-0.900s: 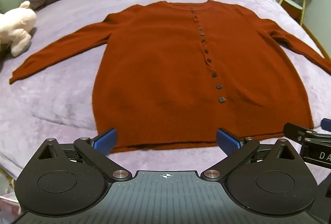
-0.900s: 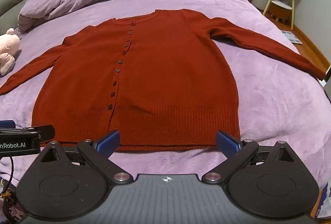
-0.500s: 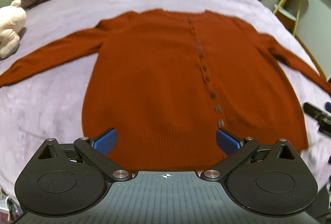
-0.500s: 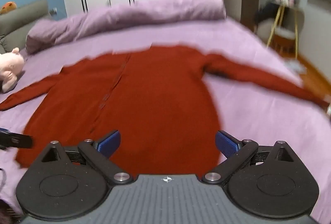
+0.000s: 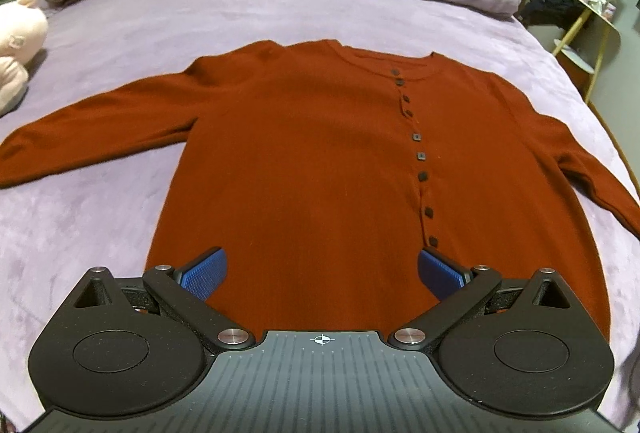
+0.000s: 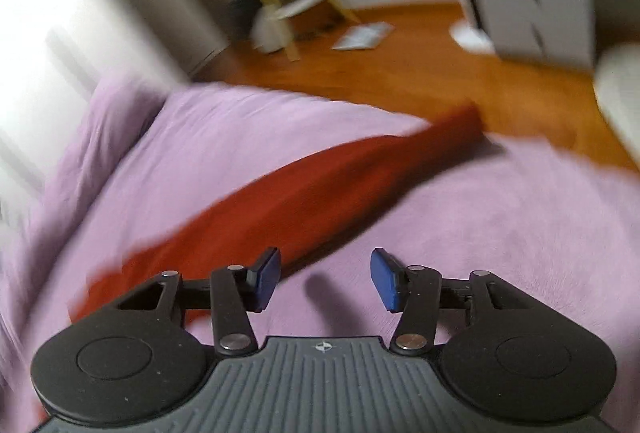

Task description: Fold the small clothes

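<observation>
Cardigan (image 5: 304, 169) whole left view; right: blurred sleeve (image 6: 320, 189).

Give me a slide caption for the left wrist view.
Open left gripper above the hem of a rust-red cardigan spread flat, buttoned, on a lilac bed.

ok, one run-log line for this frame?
rust-red knit cardigan flat, unfolded on purple bed | left gripper open above hem | right gripper open beside sleeve

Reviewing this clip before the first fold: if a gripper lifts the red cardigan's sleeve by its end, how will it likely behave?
The cardigan is soft knit lying flat on the bed, so its sleeve would probably droop limply. It looks light, and likely drags rather than slides over the fuzzy cover. The right gripper is open beside it, so a pinch should probably hold.
</observation>
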`<state>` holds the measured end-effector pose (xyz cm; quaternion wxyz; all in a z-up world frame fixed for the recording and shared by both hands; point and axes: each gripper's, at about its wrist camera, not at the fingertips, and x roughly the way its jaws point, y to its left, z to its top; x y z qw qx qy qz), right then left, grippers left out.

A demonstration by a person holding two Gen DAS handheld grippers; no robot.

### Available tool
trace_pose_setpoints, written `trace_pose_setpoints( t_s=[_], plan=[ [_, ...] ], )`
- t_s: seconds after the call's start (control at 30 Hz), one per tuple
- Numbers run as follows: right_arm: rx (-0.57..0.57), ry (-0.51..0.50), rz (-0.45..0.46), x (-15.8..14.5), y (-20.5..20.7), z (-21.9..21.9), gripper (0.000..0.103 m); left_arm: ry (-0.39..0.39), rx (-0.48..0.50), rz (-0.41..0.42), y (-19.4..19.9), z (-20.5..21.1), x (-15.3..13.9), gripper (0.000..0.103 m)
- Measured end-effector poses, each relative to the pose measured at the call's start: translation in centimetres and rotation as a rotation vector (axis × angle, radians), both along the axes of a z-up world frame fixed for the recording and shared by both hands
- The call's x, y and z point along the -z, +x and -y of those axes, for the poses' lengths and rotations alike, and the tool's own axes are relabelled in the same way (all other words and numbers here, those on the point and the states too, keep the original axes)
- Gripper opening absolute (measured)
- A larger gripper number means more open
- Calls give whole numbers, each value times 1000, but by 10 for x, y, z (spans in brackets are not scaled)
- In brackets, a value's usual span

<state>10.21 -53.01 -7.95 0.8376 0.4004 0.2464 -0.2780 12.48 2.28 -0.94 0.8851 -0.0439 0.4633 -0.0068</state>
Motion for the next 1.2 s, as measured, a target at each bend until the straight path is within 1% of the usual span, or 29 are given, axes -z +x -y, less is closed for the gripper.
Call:
trace_pose_setpoints(
  t_s=[0.03, 0.13, 0.17, 0.2, 0.23, 0.27, 0.3, 0.33, 0.37, 0.4, 0.43, 0.47, 0.5, 0.53, 0.57, 0.63, 0.7, 0.73, 0.77, 0.8, 0.87, 0.9, 0.93, 1.03, 1.07, 1.1, 1.13, 1.17, 1.2],
  plan=[
    [41, 61, 39, 8, -2, 10, 45, -7, 3, -14, 3, 1, 3, 103],
    [112, 185, 150, 23, -6, 30, 44, -41, 15, 4, 11, 2, 7, 103],
    [135, 224, 177, 29, -3, 34, 43, -41, 20, 8, 13, 3, 8, 103],
    [158, 263, 207, 35, -3, 38, 36, -33, 23, 11, 14, 4, 8, 103],
    [179, 292, 225, 39, -4, 41, 26, -27, 25, 13, 17, 5, 10, 103],
    [193, 309, 229, 42, -4, 43, 20, -12, 31, 16, 18, 6, 10, 103],
    [199, 310, 222, 40, -5, 47, 14, 1, 38, 20, 19, 7, 9, 103],
    [195, 289, 202, 40, -2, 48, 11, 11, 45, 27, 21, 7, 8, 103],
    [184, 244, 167, 35, 4, 44, 10, 10, 52, 31, 24, 7, 7, 103],
    [167, 167, 122, 24, 12, 37, 9, 0, 57, 36, 27, 6, 6, 103],
    [136, 59, 88, 7, 22, 22, 9, -17, 61, 42, 30, 6, 3, 103],
    [83, -59, 78, -9, 31, 4, 8, -43, 65, 49, 34, 6, 0, 103],
    [-4, -171, 94, -26, 41, -18, 8, -70, 70, 61, 39, 6, -4, 103],
    [-115, -257, 135, -42, 51, -43, 8, -92, 75, 75, 43, 7, -7, 103],
    [-227, -311, 183, -55, 59, -68, 8, -113, 86, 97, 48, 9, -11, 103],
    [-469, -378, 284, -74, 73, -124, 8, -138, 109, 129, 56, 15, -14, 103],
    [-682, -411, 328, -79, 84, -178, 11, -174, 133, 152, 65, 20, -12, 103],
    [-794, -410, 327, -76, 90, -203, 20, -196, 148, 158, 69, 21, -11, 103],
    [-881, -398, 310, -71, 95, -223, 28, -227, 166, 147, 74, 22, -7, 103],
    [-936, -389, 276, -63, 98, -241, 40, -262, 177, 136, 77, 22, -3, 103],
    [-963, -380, 211, -41, 96, -263, 42, -313, 185, 96, 89, 20, 8, 96],
    [-956, -366, 183, -33, 97, -265, 42, -336, 184, 75, 95, 17, 15, 91],
    [-942, -340, 148, -24, 94, -264, 42, -351, 173, 54, 102, 16, 22, 90],
    [-880, -260, 74, -2, 90, -244, 41, -445, 132, -14, 124, 7, 44, 88],
    [-856, -234, 57, 2, 98, -234, 41, -481, 117, -36, 134, 6, 52, 87],
    [-828, -201, 48, 7, 97, -226, 41, -505, 108, -56, 140, 5, 58, 85],
    [-808, -176, 41, 13, 94, -226, 41, -525, 95, -82, 147, 6, 64, 81],
    [-791, -157, 36, 18, 90, -224, 40, -543, 76, -120, 156, 6, 72, 80],
    [-777, -137, 39, 20, 89, -217, 38, -556, 70, -147, 163, 7, 79, 78]
  ],
)
